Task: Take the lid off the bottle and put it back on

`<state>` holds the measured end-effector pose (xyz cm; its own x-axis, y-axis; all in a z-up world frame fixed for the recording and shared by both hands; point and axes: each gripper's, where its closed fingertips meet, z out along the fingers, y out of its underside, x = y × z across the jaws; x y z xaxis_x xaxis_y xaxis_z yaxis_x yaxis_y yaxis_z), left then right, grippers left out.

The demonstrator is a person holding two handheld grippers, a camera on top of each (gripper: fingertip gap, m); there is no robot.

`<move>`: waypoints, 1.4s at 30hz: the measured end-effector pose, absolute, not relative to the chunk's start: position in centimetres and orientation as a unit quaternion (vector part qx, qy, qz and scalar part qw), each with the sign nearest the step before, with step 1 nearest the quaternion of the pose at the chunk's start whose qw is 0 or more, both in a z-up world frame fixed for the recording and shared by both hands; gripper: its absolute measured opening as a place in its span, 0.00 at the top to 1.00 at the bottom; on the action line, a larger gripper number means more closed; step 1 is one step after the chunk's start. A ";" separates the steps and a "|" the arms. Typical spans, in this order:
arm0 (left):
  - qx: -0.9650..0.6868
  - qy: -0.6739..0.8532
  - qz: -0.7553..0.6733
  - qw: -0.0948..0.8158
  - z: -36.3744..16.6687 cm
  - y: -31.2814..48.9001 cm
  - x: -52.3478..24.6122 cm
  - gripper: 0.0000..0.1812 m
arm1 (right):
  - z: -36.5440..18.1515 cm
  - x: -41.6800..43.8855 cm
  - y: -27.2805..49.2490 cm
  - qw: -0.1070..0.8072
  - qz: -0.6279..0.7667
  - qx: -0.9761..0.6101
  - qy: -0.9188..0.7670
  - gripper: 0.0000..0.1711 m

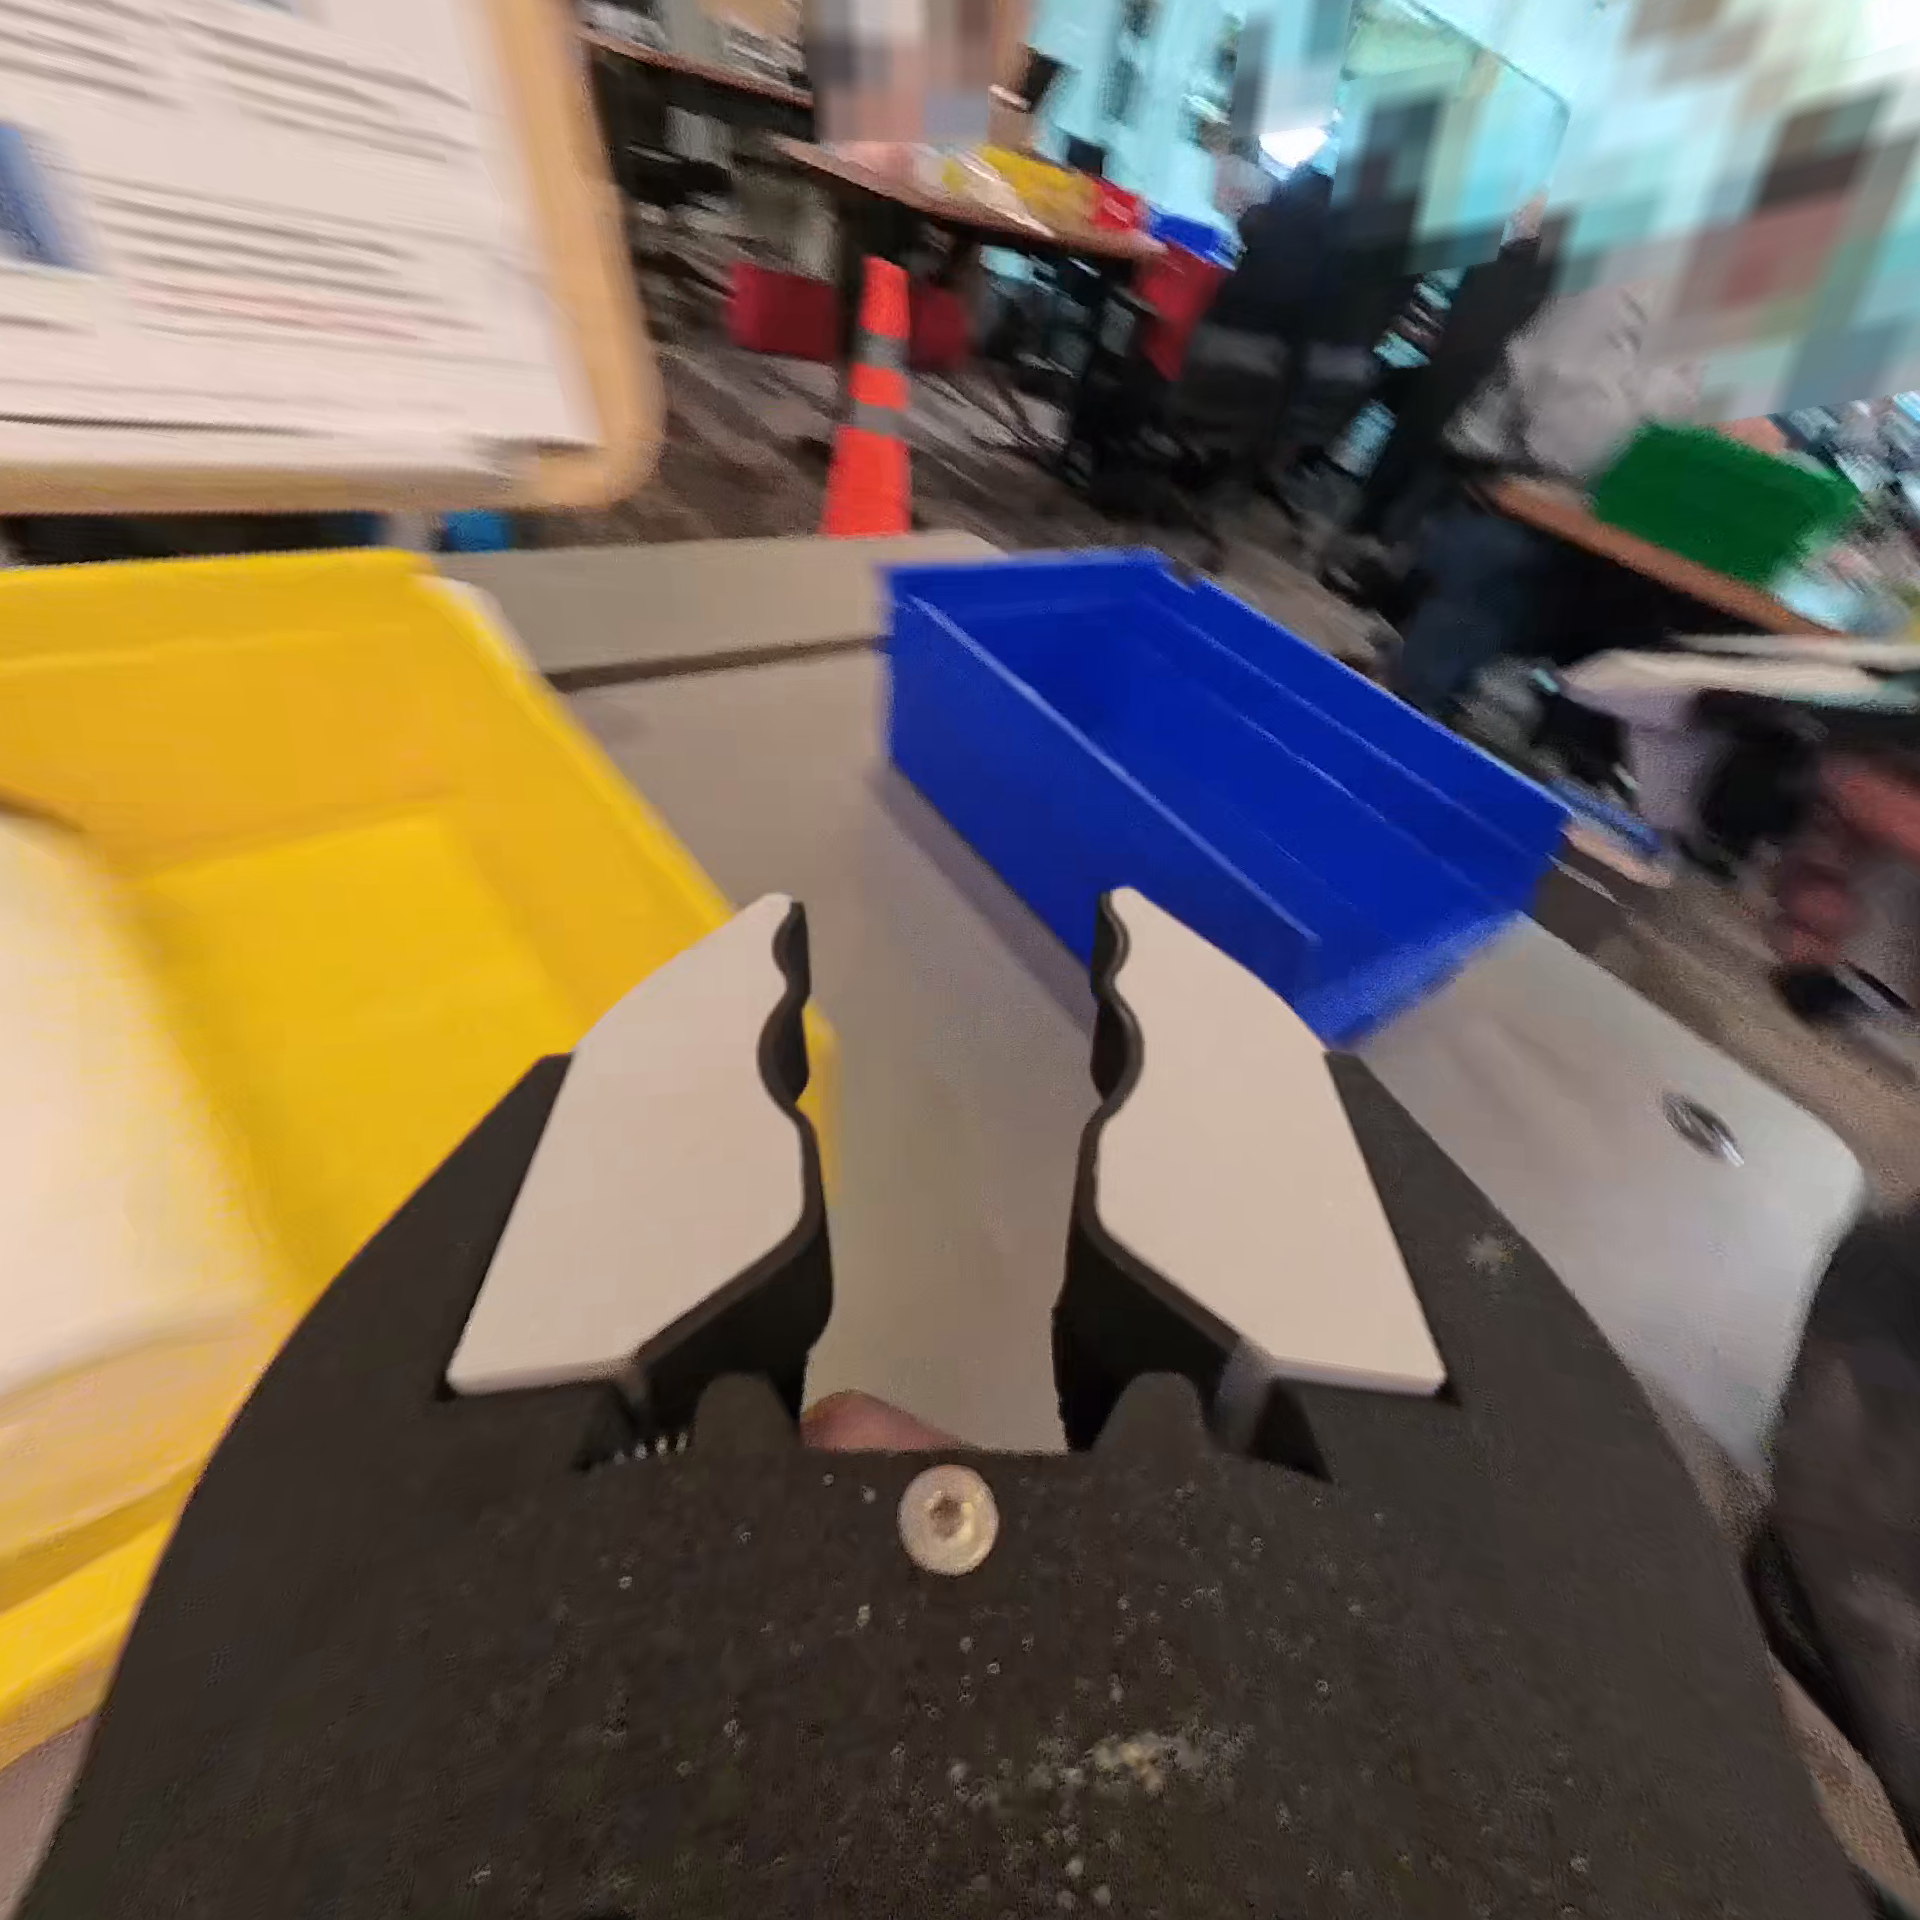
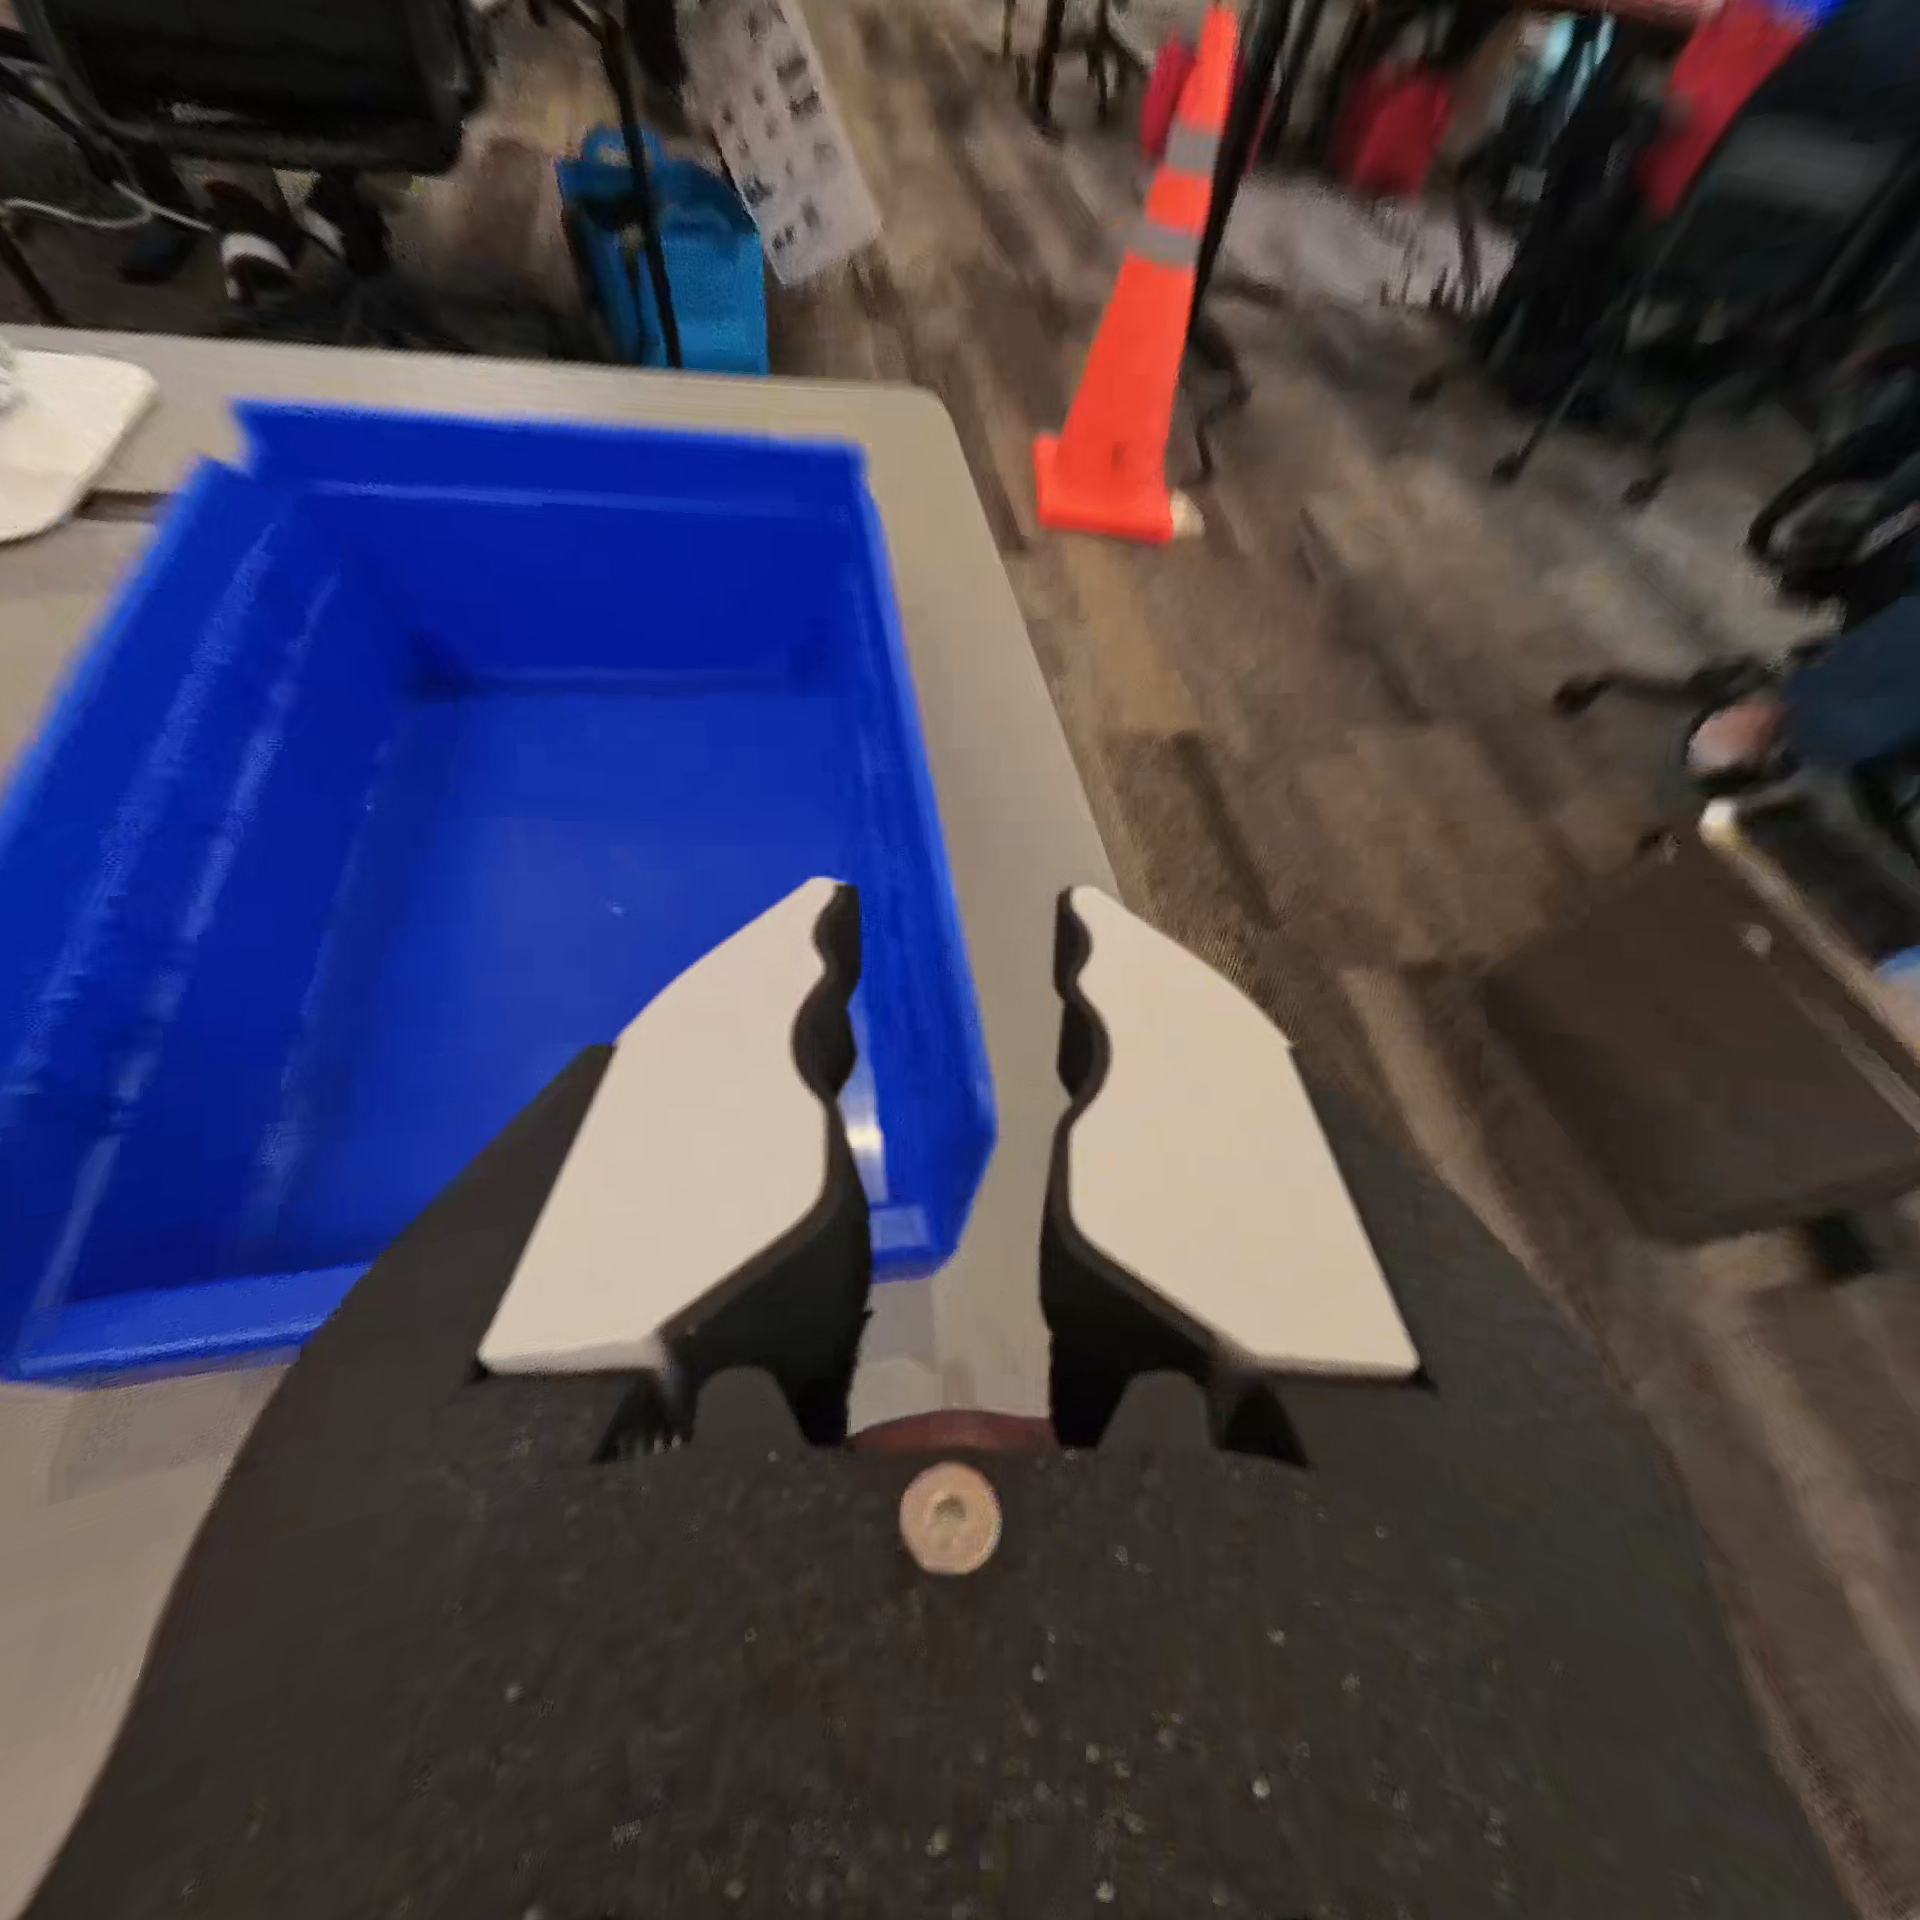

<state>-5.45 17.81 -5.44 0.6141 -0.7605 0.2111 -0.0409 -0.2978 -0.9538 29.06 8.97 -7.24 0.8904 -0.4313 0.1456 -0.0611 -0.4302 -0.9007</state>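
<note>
No bottle or lid is clearly in view; a blurred white object [image 1: 73, 1091] lies in the yellow bin [image 1: 312, 790] at the far left and I cannot tell what it is. My left gripper [image 1: 951, 920] is open and empty above the grey table [image 1: 935, 790], between the yellow bin and the blue bin [image 1: 1195, 748]. My right gripper [image 2: 956, 904] is open and empty, hovering over the right wall of the blue bin [image 2: 468, 831] near the table's right edge. The blue bin looks empty.
An orange traffic cone [image 2: 1143, 312] stands on the floor beyond the table; it also shows in the left wrist view [image 1: 873, 405]. A white board with print [image 1: 281, 239] stands behind the yellow bin. A white cloth [image 2: 52, 436] lies at the far left. Other tables, bins and people stand behind.
</note>
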 end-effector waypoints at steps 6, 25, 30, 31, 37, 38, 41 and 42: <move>-0.771 0.189 -0.125 0.595 -6.9 24.9 -21.8 0.69 | -3.9 6.7 16.1 0.584 -0.009 -0.811 -0.028 0.76; -0.837 0.134 -0.090 0.522 -11.7 29.1 -33.7 0.98 | -12.5 -13.9 25.0 0.539 0.013 -0.841 0.034 0.97; -0.835 0.109 -0.070 0.535 -11.6 30.3 -42.1 0.98 | -13.0 -22.6 27.0 0.554 0.046 -0.831 -0.001 0.96; -0.837 0.102 -0.073 0.533 -11.9 30.5 -43.3 0.98 | -13.4 -24.0 27.3 0.551 0.051 -0.833 -0.005 0.96; -0.858 0.034 -0.059 0.510 -14.6 31.9 -48.6 0.97 | -15.3 -29.9 28.2 0.551 0.088 -0.829 -0.033 0.93; -0.858 0.037 -0.066 0.508 -14.9 32.1 -48.8 0.97 | -15.3 -30.4 28.4 0.553 0.096 -0.827 -0.036 0.92; -0.857 0.015 -0.080 0.509 -14.8 32.3 -49.4 0.97 | -15.2 -31.1 28.2 0.543 0.137 -0.826 -0.063 0.89; -0.856 0.003 -0.070 0.512 -14.7 32.3 -49.7 0.94 | -14.9 -31.5 27.6 0.529 0.176 -0.826 -0.085 0.88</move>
<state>-49.74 32.28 -14.69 0.9901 -0.0777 0.1165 0.0659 -0.4753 -0.8774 -31.46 27.57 -14.93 0.9234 0.3265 -0.2016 -0.0469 -0.4256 -0.9037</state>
